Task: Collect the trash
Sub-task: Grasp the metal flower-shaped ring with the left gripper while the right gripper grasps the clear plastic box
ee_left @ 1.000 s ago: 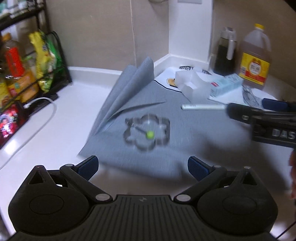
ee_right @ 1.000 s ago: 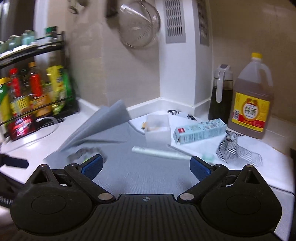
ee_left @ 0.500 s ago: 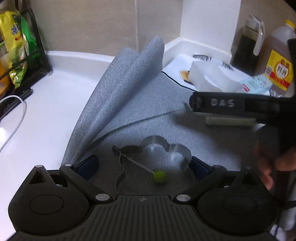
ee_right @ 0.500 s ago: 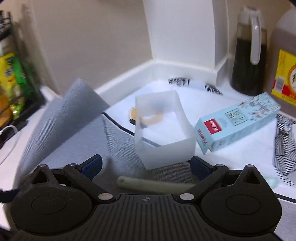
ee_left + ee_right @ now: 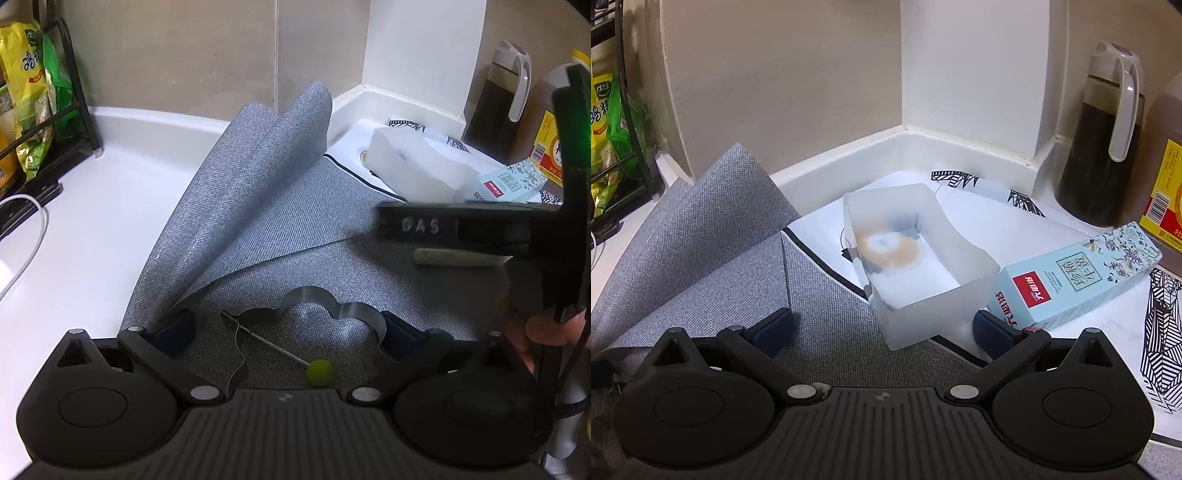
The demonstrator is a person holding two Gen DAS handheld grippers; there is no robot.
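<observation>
On the grey mat (image 5: 332, 254), the left gripper (image 5: 286, 330) stands wide around a flower-shaped metal ring (image 5: 321, 302); its pads are not pressing it. Right gripper (image 5: 882, 326) is spread, its jaws having just been narrowing, with the near end of a translucent box (image 5: 923, 291) between the pads, not gripped. Just right of the mat's far corner lies a light-blue carton (image 5: 1082, 284). A pale stick (image 5: 454, 257) rests on the mat.

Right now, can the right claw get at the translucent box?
Probably yes: the right claw stands open, its jaws having just been closing, with the near end of the translucent box between them and nothing blocking.
</observation>
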